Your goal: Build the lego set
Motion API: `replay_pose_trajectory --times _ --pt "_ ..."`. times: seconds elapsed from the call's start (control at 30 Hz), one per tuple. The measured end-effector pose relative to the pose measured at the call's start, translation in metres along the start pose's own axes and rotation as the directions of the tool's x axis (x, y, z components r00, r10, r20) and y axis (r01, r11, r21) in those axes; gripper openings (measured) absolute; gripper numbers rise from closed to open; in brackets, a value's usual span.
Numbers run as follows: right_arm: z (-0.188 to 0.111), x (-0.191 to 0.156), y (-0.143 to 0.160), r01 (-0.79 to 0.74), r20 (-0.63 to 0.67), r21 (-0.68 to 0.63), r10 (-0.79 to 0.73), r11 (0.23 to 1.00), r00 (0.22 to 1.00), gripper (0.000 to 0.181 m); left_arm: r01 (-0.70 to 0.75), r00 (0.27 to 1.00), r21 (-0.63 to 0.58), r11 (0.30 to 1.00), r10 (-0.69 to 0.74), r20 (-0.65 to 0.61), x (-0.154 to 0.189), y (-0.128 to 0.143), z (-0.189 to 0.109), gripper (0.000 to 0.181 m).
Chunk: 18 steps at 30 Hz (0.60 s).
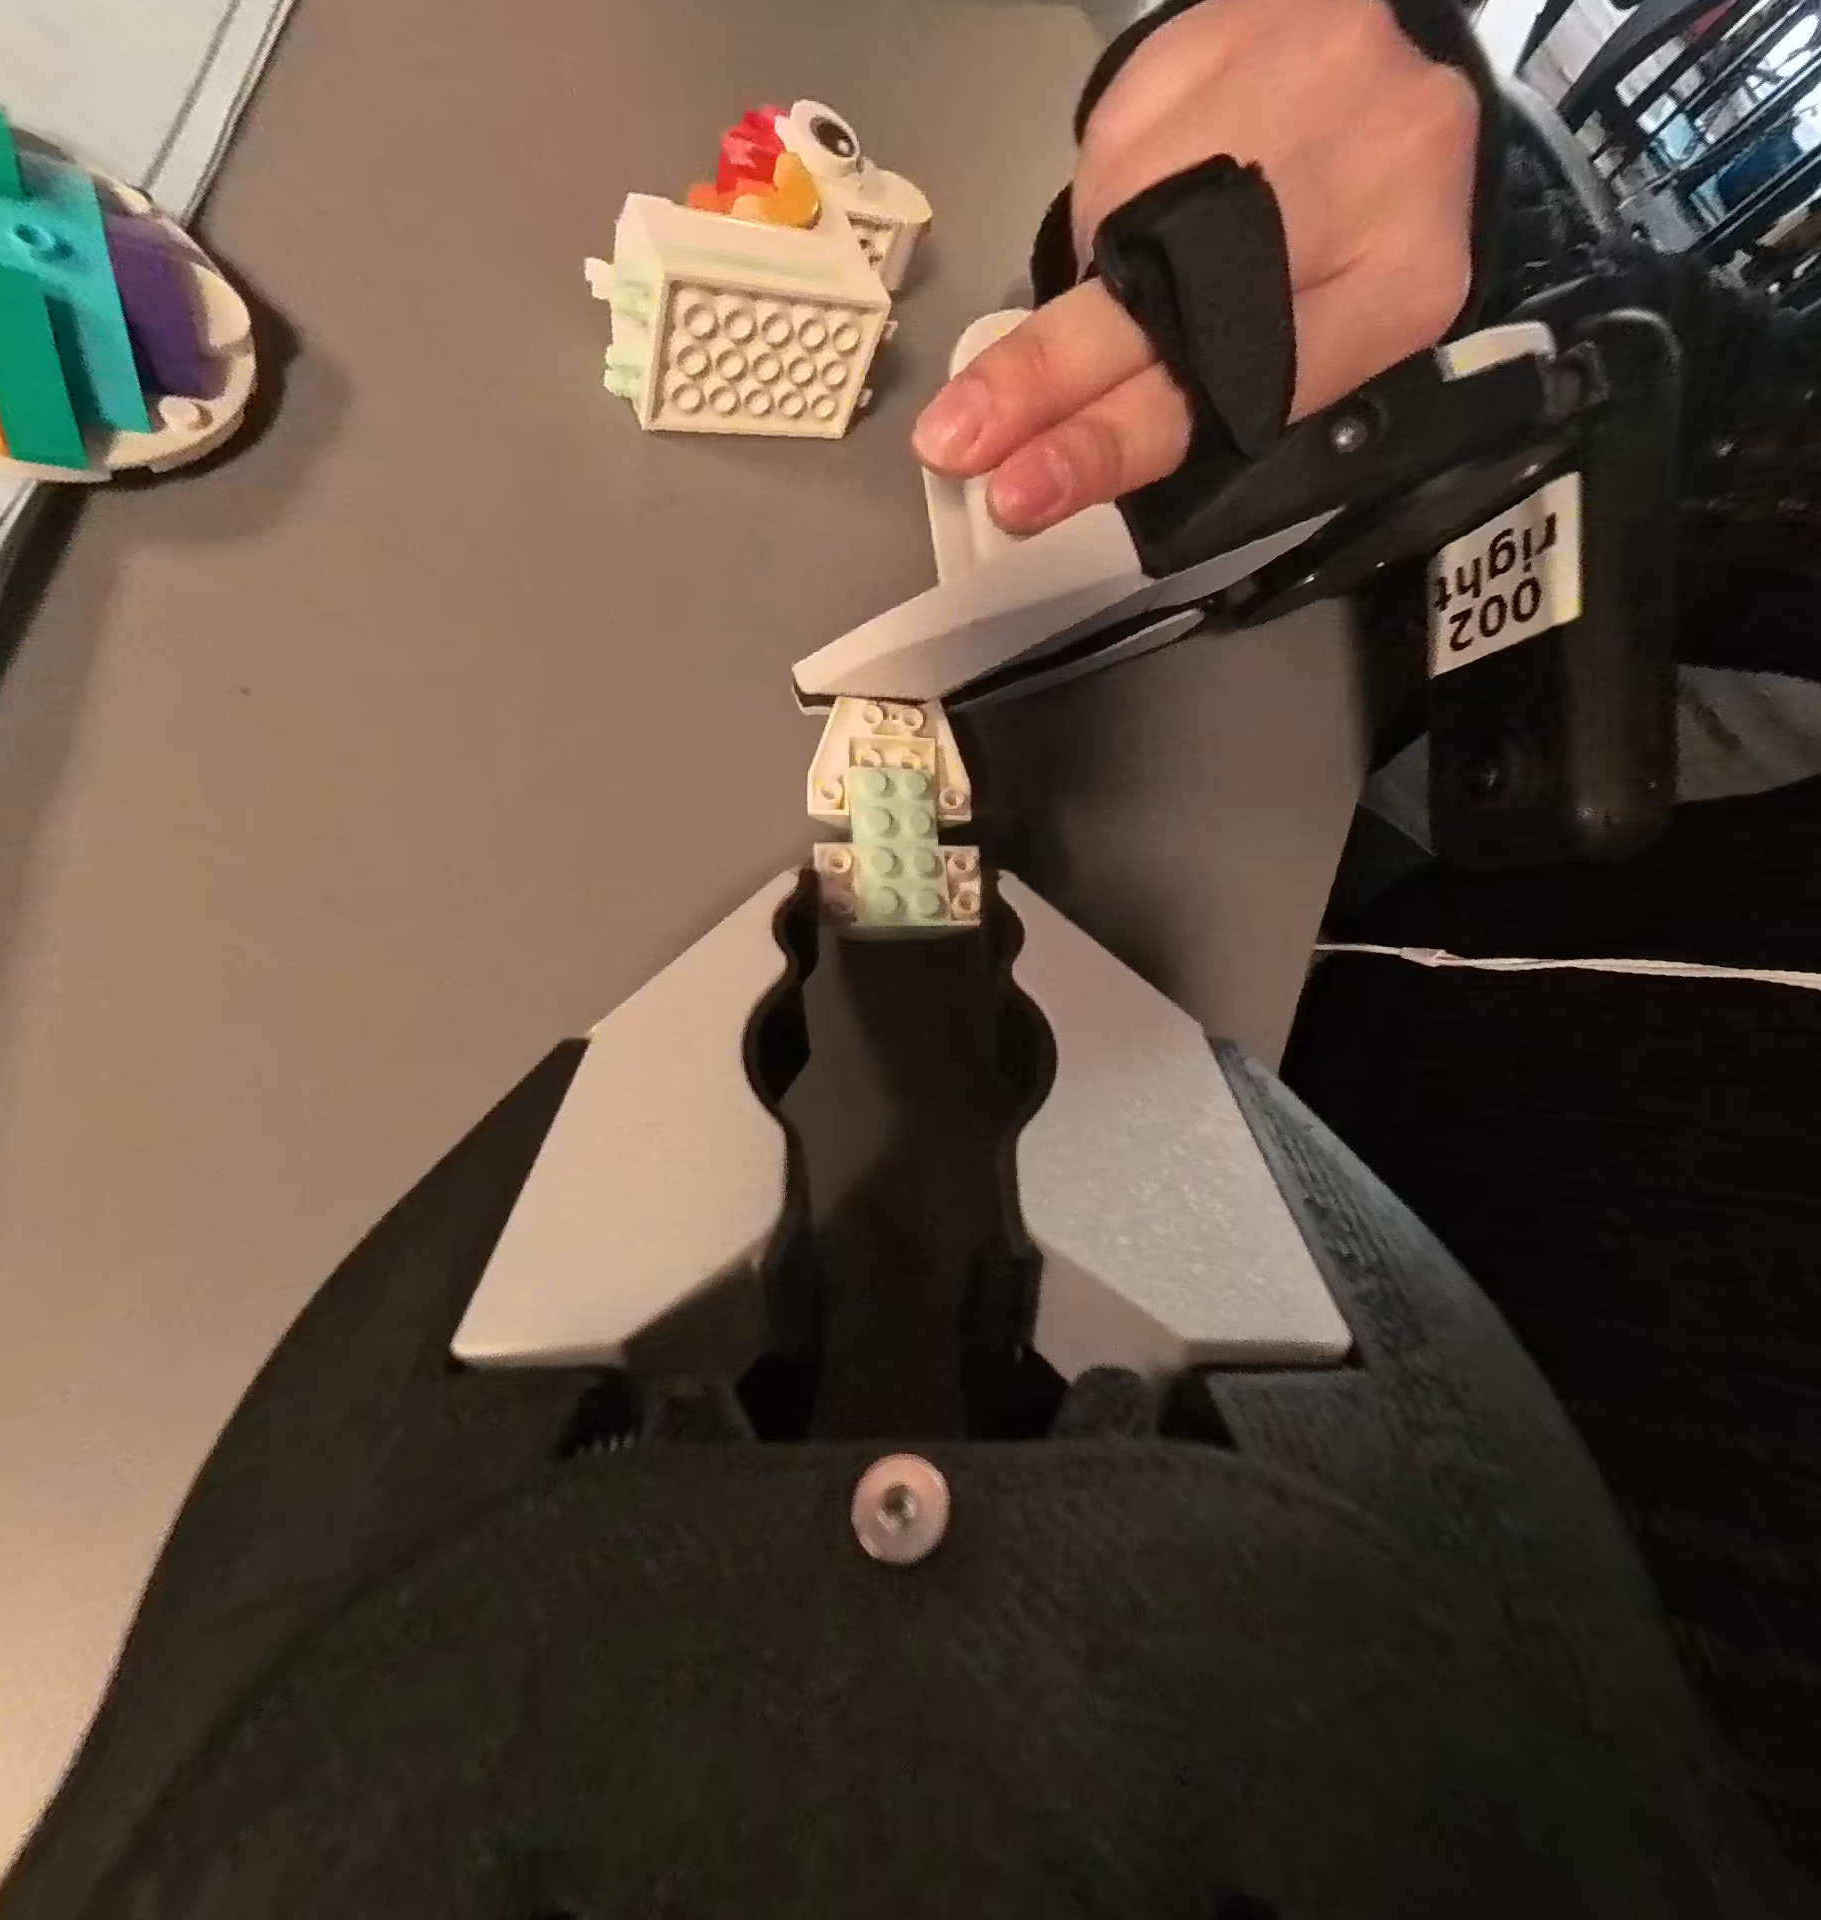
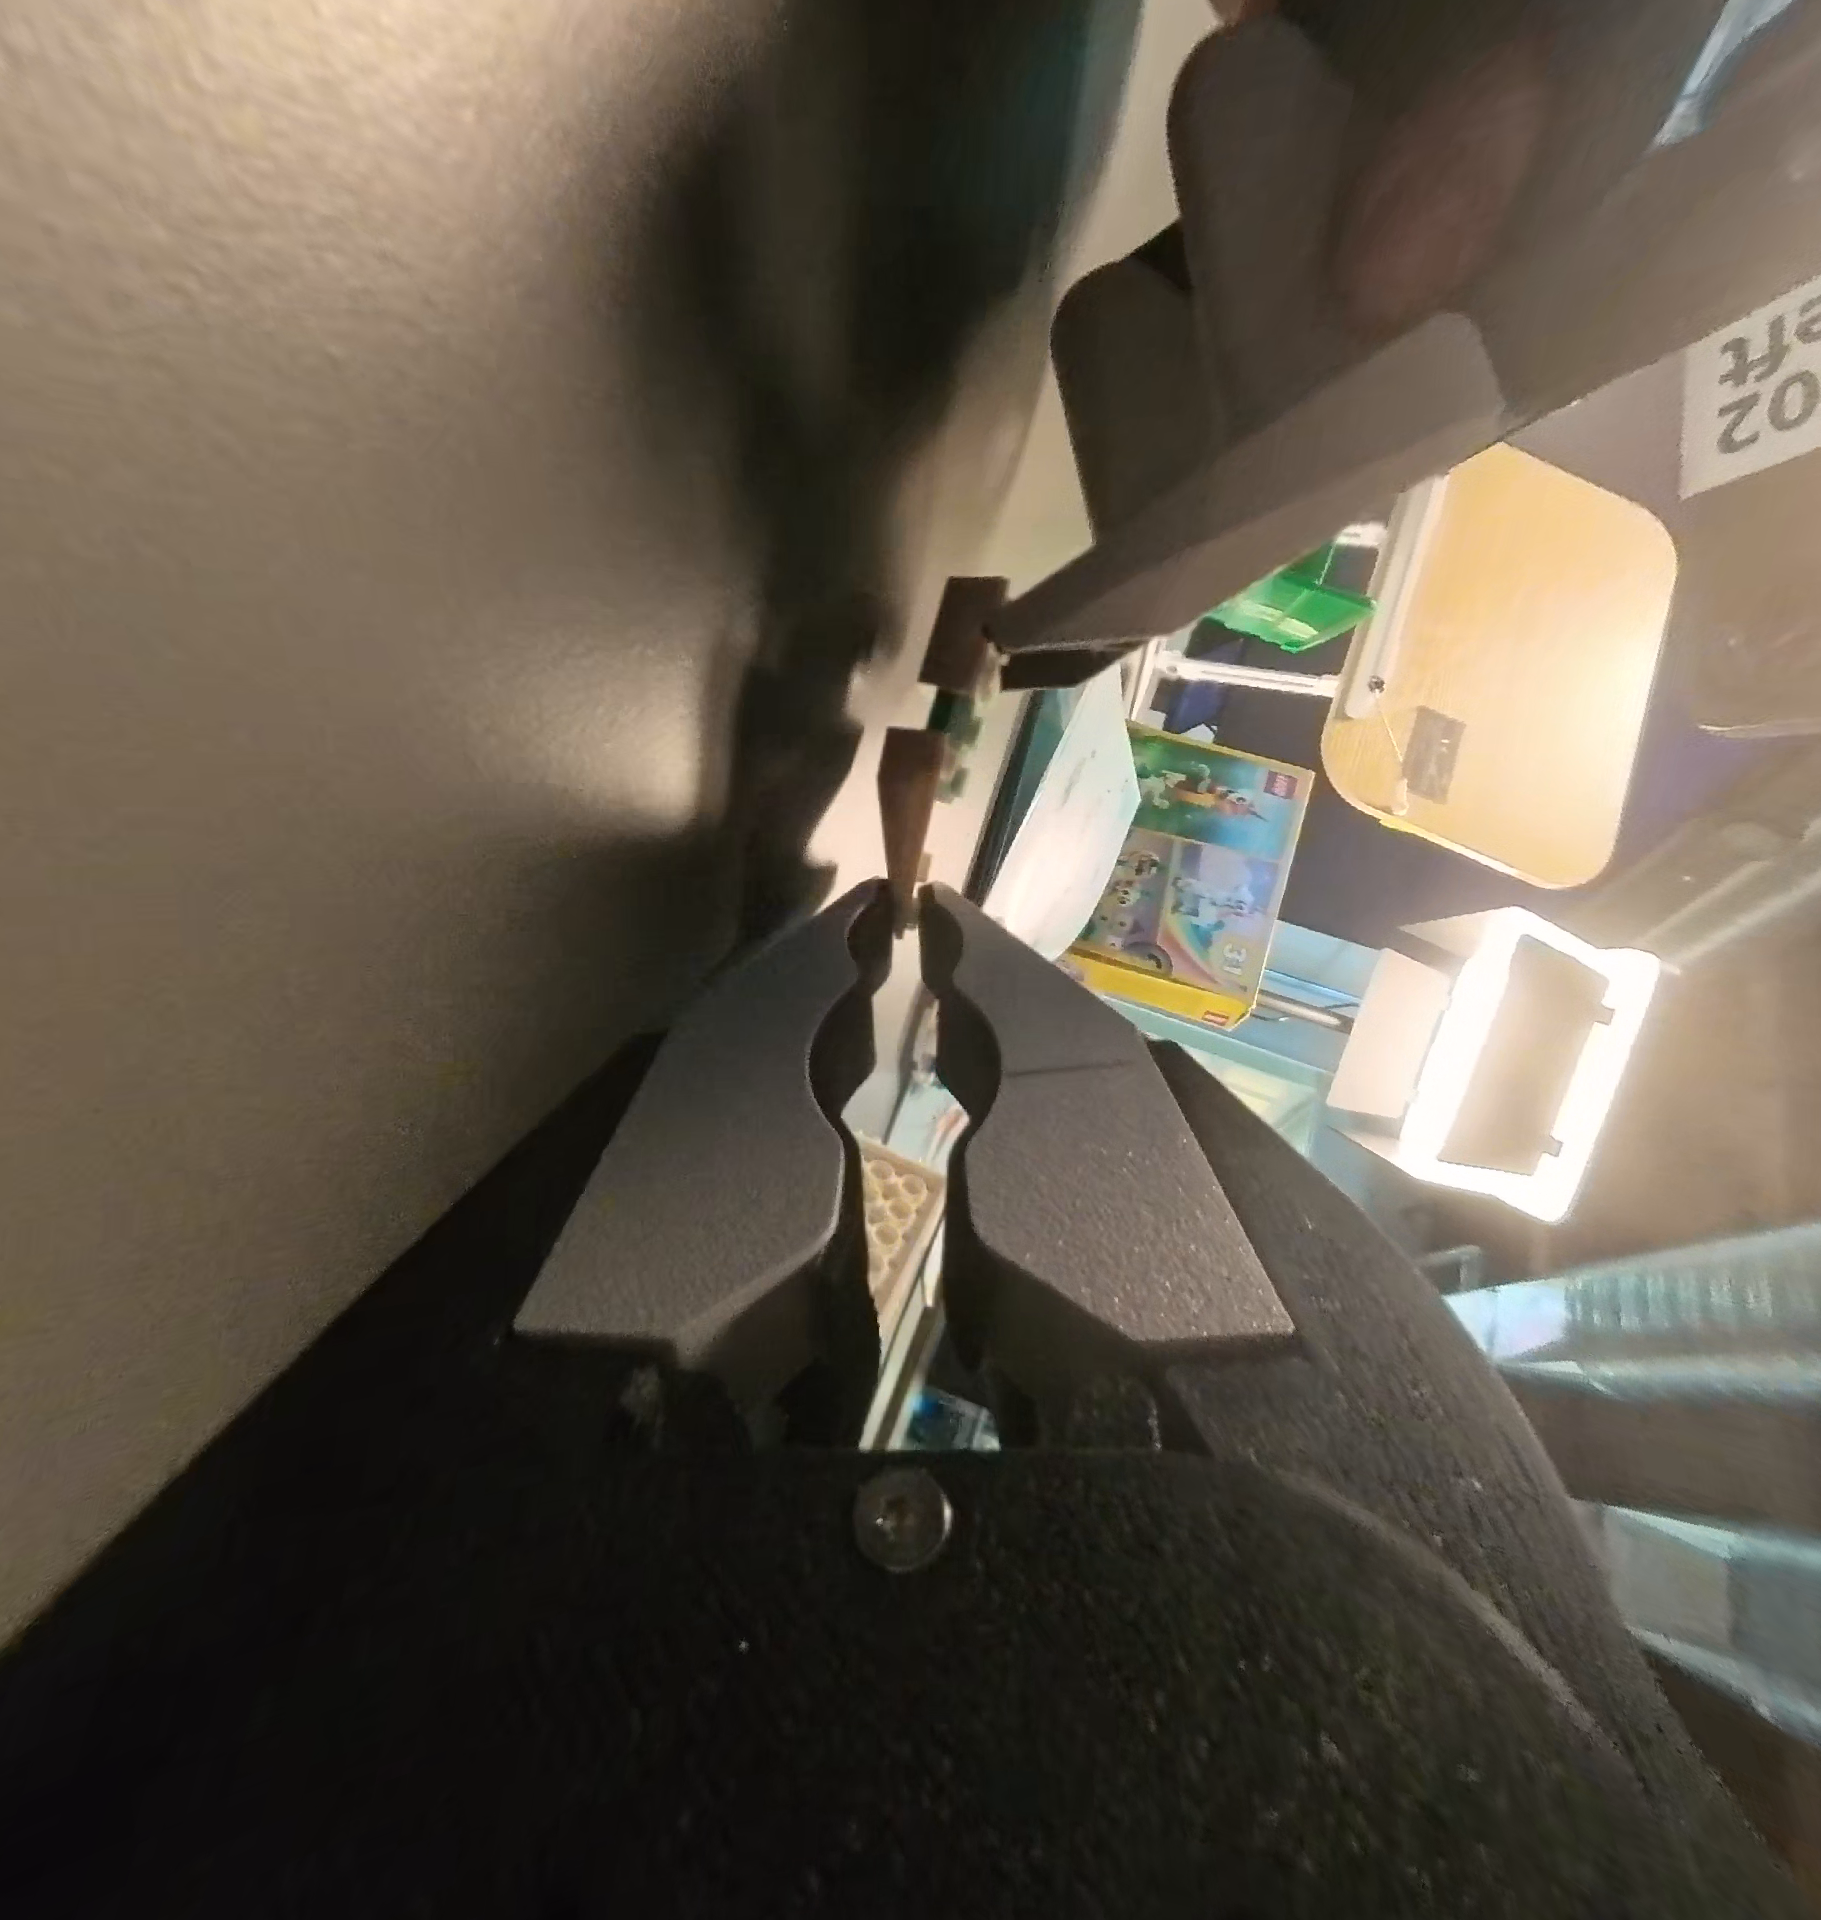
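A small lego assembly [image 1: 895, 810] of white plates with a pale green plate on top is held in the air above the grey table [image 1: 418, 779]. My left gripper [image 1: 901, 883] is shut on its near end. My right gripper [image 1: 864, 691] comes in from the right and is shut on its far end. In the right wrist view the assembly [image 2: 908, 821] shows edge-on, with my right gripper [image 2: 901, 899] clamped on its thin end and the left gripper [image 2: 999, 649] on the other end. A larger white lego body [image 1: 750, 332] with red and orange pieces and an eye lies on the table beyond.
A white bowl [image 1: 199, 416] with green, teal, orange and purple bricks sits at the left edge. A person's hand [image 1: 1249, 239] holds the right gripper. The right wrist view shows a lego box [image 2: 1176, 883] and a bright light [image 2: 1508, 1060] beyond the table. The grippers' ends are close to 4 cm from one another. The right tips stand about 10 cm off the white bowl [image 1: 199, 416].
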State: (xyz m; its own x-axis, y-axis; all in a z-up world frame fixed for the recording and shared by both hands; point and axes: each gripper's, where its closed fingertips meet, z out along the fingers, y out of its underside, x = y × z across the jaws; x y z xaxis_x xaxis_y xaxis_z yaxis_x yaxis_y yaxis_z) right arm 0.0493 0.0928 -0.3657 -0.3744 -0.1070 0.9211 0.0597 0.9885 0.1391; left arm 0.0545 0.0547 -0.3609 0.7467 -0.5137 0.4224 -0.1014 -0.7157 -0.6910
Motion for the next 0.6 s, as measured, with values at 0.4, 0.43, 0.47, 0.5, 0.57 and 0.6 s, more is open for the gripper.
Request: replay_pose_trajectory --times 0.4,0.43,0.47,0.5,0.57,0.6 --pt "0.0 -0.002 -0.003 -0.024 0.02 0.017 0.023 1.0 1.0 0.002 0.036 0.998 -0.008 0.999 -0.037 -0.056 0.003 -0.003 0.003 0.03" --pt "0.0 -0.002 -0.004 -0.026 0.02 0.021 0.025 0.999 0.999 0.002 0.043 0.997 -0.012 0.999 -0.044 -0.061 0.003 -0.003 0.004 0.03" --pt "0.0 -0.002 -0.004 -0.03 0.02 0.023 0.029 0.999 0.999 0.002 0.048 0.997 -0.023 0.999 -0.049 -0.067 0.002 -0.002 0.004 0.03" --pt "0.0 -0.002 -0.004 -0.032 0.02 0.024 0.032 0.999 0.999 0.003 0.052 0.996 -0.036 0.998 -0.054 -0.069 0.002 0.0 0.005 0.03" --pt "0.0 -0.001 -0.003 -0.04 0.022 0.021 0.04 0.999 0.999 0.003 0.06 0.995 -0.044 0.997 -0.063 -0.076 0.002 0.0 0.007 0.03" --pt "0.0 -0.001 -0.003 -0.052 0.025 0.021 0.052 0.998 0.998 0.004 0.066 0.994 -0.045 0.997 -0.07 -0.082 0.002 0.0 0.007 0.03"
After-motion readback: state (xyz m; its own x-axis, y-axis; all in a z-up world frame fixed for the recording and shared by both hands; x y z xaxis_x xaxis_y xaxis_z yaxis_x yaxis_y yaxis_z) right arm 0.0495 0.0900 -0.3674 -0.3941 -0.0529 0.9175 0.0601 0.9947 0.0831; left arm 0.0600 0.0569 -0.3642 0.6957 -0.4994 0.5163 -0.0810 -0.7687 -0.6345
